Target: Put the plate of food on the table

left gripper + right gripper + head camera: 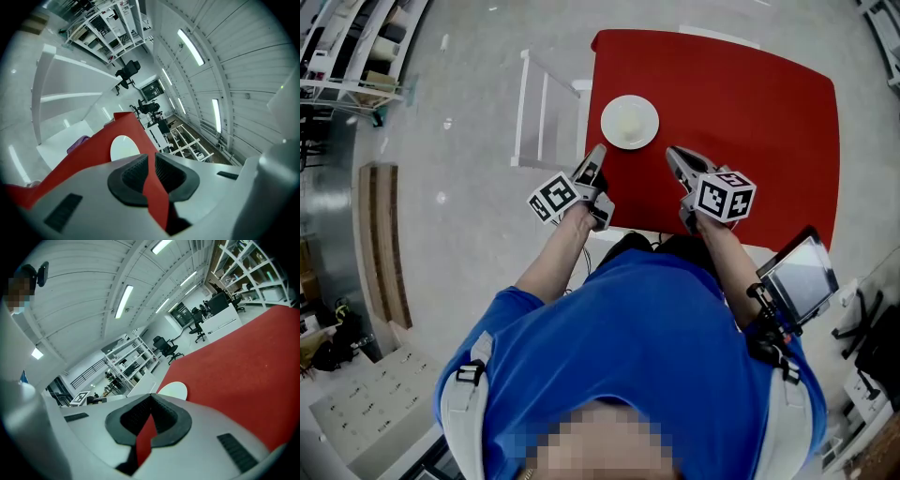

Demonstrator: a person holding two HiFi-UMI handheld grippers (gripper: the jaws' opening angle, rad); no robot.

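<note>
Looking down from the head view, the plate (629, 122) sits on the red table (750, 112), in the near left part of it. The left gripper (598, 155) hangs at the table's left edge and the right gripper (673, 153) over the red top, both just short of the plate and apart from it. Only this view takes in the person's blue shirt (647, 347), the white frame chair (546, 112) beside the table and the tablet (799, 277) at the person's right side. From up here I can't tell how the jaws stand.

The gripper views settle that. The left gripper's jaws stand a little apart, a strip of red table showing through the gap and nothing between them. The right gripper's tips meet, with only a wedge of red below them, and nothing is held.

In both gripper views the plate is a low white oval, its near rim cut off by the gripper's body. What lies on it is hard to make out: from above, just a pale patch in the middle.
</note>
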